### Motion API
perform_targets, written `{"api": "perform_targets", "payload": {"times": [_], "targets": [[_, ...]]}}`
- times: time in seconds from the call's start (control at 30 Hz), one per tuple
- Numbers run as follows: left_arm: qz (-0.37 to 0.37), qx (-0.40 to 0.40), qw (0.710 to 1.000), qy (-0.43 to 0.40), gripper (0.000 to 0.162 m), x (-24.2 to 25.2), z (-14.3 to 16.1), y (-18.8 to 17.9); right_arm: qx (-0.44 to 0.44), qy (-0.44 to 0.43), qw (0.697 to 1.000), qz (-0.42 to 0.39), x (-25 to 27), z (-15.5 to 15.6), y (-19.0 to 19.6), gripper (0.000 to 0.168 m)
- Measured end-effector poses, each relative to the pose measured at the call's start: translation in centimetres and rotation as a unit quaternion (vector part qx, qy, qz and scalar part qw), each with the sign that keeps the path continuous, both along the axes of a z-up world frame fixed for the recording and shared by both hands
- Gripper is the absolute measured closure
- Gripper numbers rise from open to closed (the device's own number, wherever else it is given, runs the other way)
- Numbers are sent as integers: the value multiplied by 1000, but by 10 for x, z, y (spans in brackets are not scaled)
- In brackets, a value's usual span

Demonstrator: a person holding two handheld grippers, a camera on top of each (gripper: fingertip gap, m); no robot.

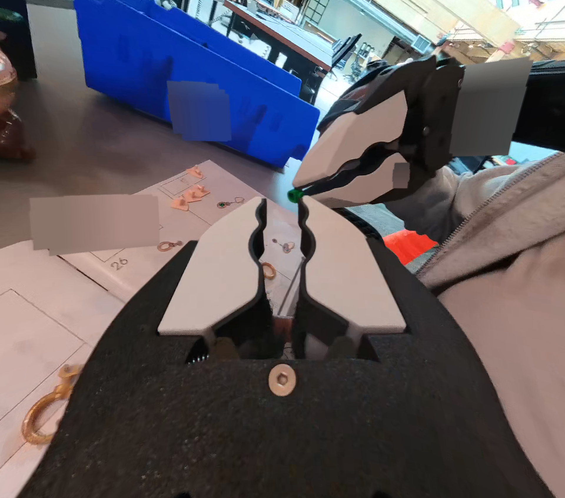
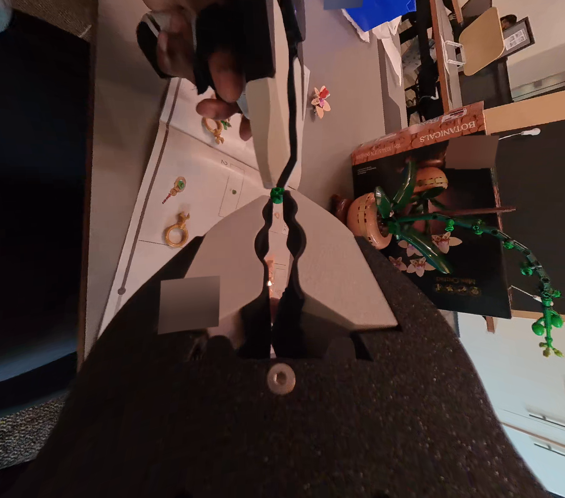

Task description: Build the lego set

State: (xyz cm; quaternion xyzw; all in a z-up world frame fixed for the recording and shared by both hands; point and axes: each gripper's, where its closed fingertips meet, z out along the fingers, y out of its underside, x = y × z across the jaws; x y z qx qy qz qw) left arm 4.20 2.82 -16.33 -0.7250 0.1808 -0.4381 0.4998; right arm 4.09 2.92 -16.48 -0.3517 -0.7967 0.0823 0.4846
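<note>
A small green round stud (image 1: pixel 295 196) sits pinched at the very tips of the right tool (image 2: pixel 277 198), held in the air above the open instruction booklet (image 1: pixel 91 284). In the right wrist view the stud (image 2: pixel 277 195) shows clearly between that tool's two pale fingertips, which are closed on it. The left tool (image 1: pixel 282 202) has its fingers apart with a narrow gap and nothing between them; the tip of its right finger lies just beside the stud. In the right wrist view the left tool (image 2: pixel 279 185) comes in from above, its tips meeting the stud, with a person's hand (image 2: pixel 195 55) gripping its handle.

On the booklet pages lie gold ring-shaped pieces (image 1: pixel 38 419), and another gold ring (image 2: pixel 177 231) rests near the printed steps. A small pale flower build (image 2: pixel 321 101) lies on the table (image 1: pixel 91 140) beyond the booklet. A blue plastic bin (image 1: pixel 189 79) stands on the table farther back. Off to the side, a partly built orchid with green stems in a tan pot (image 2: pixel 370 228) stands before the set's dark box (image 2: pixel 458 269).
</note>
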Motion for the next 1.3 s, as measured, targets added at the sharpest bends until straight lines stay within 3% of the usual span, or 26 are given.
{"api": "perform_targets", "payload": {"times": [0.1, 0.3, 0.47, 0.6, 0.87, 0.97, 1.0, 1.03, 1.1, 1.2, 1.3], "targets": [[-20, -14, 1000, -18, 140, 7, -1, -3, 10, -8, 1000, 1, -2, -1, -2, 162], [-31, -7, 998, -54, 156, 7, 6, -5, 0, -13, 1000, 7, -2, -1, -6, 161], [-77, -37, 975, -207, 156, 0, 27, -13, -119, 59, 991, 29, -1, 18, -12, 154], [-113, -58, 954, -272, 157, 2, 36, -19, -179, 107, 977, 51, -2, 29, -15, 157], [-126, -69, 947, -287, 157, 3, 37, -21, -183, 120, 973, 74, -3, 30, -20, 161], [-139, -65, 957, -246, 156, 6, 30, -25, -228, 103, 966, 61, 1, 25, -20, 162], [-143, -54, 966, -206, 148, 6, 25, -27, -257, 94, 961, 43, 4, 21, -18, 162], [-141, -35, 978, -146, 140, 5, 17, -29, -292, 76, 953, 19, 9, 13, -16, 162], [-129, 15, 991, 15, 138, -1, -8, -32, -376, 34, 925, -48, 20, -11, -13, 162], [-143, 55, 967, 201, 140, -6, -43, -37, -447, -15, 886, -126, 32, -51, -13, 162], [-170, 34, 950, 261, 143, 0, -65, -35, -460, -43, 872, -161, 33, -74, -12, 162]]}}
